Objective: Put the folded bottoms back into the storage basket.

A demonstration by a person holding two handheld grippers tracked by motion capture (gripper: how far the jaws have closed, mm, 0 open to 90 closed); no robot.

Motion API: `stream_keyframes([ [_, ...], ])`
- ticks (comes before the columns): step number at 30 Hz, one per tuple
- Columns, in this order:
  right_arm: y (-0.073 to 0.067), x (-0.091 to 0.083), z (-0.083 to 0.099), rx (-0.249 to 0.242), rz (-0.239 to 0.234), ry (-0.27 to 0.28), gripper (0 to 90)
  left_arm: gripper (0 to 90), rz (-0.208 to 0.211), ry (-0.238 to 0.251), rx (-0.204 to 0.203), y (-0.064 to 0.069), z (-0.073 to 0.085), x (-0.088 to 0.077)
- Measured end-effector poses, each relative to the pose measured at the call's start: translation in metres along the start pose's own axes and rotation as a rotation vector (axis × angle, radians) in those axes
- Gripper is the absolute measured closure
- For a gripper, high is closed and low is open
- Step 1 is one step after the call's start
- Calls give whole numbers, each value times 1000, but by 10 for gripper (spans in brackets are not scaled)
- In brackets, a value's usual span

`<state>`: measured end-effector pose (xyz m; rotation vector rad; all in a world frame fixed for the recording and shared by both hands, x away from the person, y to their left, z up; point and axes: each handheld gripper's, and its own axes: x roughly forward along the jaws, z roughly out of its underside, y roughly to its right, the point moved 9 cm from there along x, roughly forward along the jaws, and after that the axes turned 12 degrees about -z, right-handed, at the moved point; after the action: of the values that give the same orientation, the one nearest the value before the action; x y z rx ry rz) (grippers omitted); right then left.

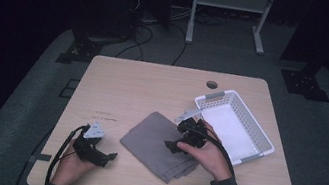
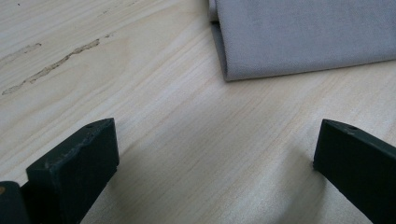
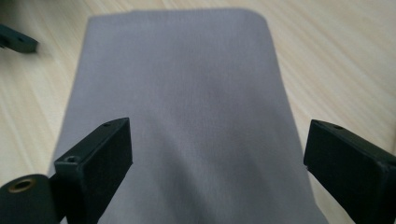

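Lining Up on the Folded Cloth

Hovering your right claw [image 1: 170, 145] over the folded grey cloth [image 1: 156, 144], you have its jaws spread wide with nothing pinched between them. The cloth lies flat at mid-tabletop [image 1: 153, 85], just left of the white basket [image 1: 235, 127]. Your left claw [image 1: 112, 156] rests near the left front edge, jaws also wide and empty, a little short of the cloth's corner. Judging by this, you are in the approach step: next, lower onto a cloth edge and close on every layer together.

Both hands low and apart, left claw [image 1: 108, 156] and right claw [image 1: 170, 145] gaping wide.
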<state>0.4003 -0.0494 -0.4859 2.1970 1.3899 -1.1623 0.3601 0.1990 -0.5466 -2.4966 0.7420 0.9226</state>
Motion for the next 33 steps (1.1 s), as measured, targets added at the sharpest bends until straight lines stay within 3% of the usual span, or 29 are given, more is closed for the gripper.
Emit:
stream_keyframes([
  [10,11,35,8,12,14,-58,69,0,1,0,5,0,0,0],
  [20,15,58,15,3,-20,-76,0,0,2,0,4,0,0,0],
  [24,15,60,15,8,-43,-68,0,0,2,0,4,0,0,0],
  [29,15,60,15,15,-29,-75,6,0,2,0,4,0,0,0],
  [31,14,59,15,14,-27,-82,25,0,2,0,4,0,0,0],
  [33,13,58,14,5,-41,-83,98,0,2,0,4,0,0,0],
])
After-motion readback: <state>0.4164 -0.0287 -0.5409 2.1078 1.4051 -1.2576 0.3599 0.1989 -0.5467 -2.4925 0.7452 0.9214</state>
